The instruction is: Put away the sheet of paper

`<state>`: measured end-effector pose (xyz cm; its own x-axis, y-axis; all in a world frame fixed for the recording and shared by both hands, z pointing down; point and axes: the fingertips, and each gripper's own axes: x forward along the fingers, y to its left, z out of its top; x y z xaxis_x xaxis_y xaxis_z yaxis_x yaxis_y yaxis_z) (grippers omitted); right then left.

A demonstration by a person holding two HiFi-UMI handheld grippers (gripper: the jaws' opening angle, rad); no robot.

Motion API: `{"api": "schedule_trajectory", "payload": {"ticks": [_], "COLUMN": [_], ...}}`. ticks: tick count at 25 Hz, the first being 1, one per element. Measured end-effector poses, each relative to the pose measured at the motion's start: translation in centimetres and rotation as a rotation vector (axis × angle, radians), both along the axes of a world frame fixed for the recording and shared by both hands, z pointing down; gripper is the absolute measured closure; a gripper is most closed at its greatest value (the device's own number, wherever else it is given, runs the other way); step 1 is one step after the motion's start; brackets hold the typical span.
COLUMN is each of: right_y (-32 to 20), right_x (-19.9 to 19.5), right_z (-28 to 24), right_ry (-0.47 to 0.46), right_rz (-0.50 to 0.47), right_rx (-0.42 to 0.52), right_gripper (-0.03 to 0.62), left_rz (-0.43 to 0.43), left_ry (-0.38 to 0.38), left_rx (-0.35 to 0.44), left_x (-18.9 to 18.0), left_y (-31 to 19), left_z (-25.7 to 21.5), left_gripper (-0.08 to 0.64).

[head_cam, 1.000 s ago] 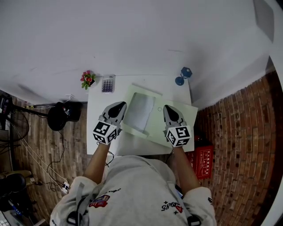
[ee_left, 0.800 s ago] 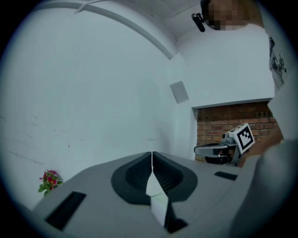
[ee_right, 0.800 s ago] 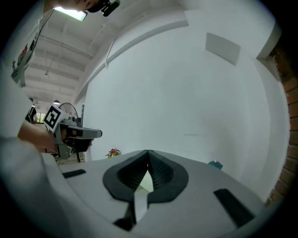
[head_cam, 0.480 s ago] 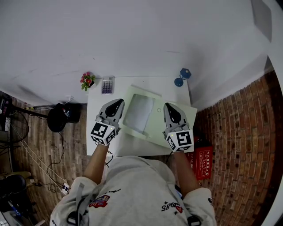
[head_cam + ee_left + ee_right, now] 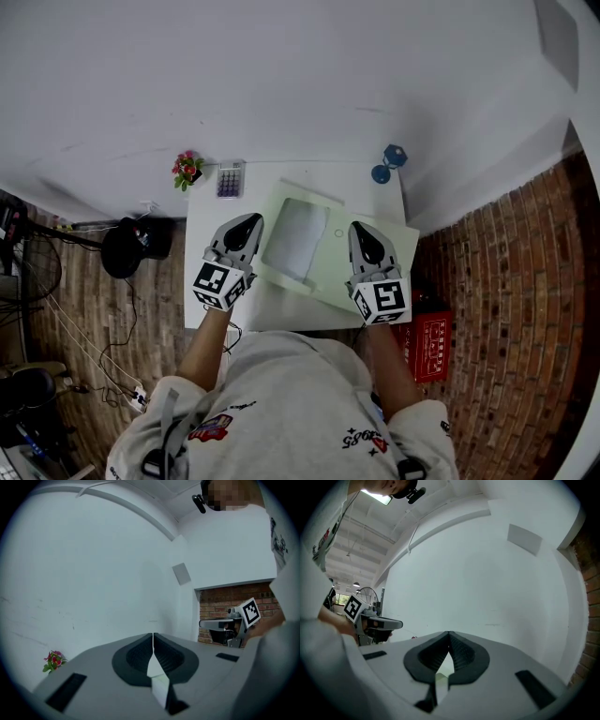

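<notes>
A white sheet of paper (image 5: 294, 240) lies on an open pale green folder (image 5: 336, 274) on the white table (image 5: 202, 225). My left gripper (image 5: 251, 221) hovers at the paper's left edge, over the folder's left border, jaws shut and nothing in them. My right gripper (image 5: 362, 229) is over the folder's right half, beside the paper, also shut and empty. In the left gripper view the jaws (image 5: 153, 634) meet at the tip and point toward the white wall. The right gripper view shows its jaws (image 5: 449, 633) closed the same way.
At the table's back stand a small flower pot (image 5: 186, 169), a calculator (image 5: 230, 178) and a blue object (image 5: 387, 161). A red crate (image 5: 427, 337) sits on the brick floor to the right, a black object (image 5: 127, 246) and cables to the left.
Both grippers have drifted slightly back toward the person. The paper and folder have not moved.
</notes>
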<state>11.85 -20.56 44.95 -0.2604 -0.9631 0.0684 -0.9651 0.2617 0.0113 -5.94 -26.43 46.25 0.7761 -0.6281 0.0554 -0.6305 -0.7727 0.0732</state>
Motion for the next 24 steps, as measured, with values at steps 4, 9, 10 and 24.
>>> {"api": "schedule_trajectory", "payload": {"ticks": [4,9,10,24], "right_y": [0.27,0.54,0.60,0.55], "right_x": [0.05,-0.02,0.01,-0.25], "right_z": [0.12,0.36,0.38,0.48], "right_ry": [-0.003,-0.005,-0.006,-0.008], "right_rz": [0.005,0.011,0.012,0.009], "right_rx": [-0.001,-0.006,-0.007,-0.007], "right_gripper": [0.588,0.588,0.588,0.588], "left_rz": [0.002,0.002,0.002,0.001], "left_ry": [-0.004,-0.005,-0.004,-0.007], "left_rx": [-0.006,-0.014,-0.014,-0.020], "left_x": [-0.03,-0.24,-0.26,-0.50], "left_y": [0.23,0.39,0.43,0.51], "left_z": [0.27,0.54,0.53,0.84], "left_gripper": [0.534,0.535,0.535,0.535]}}
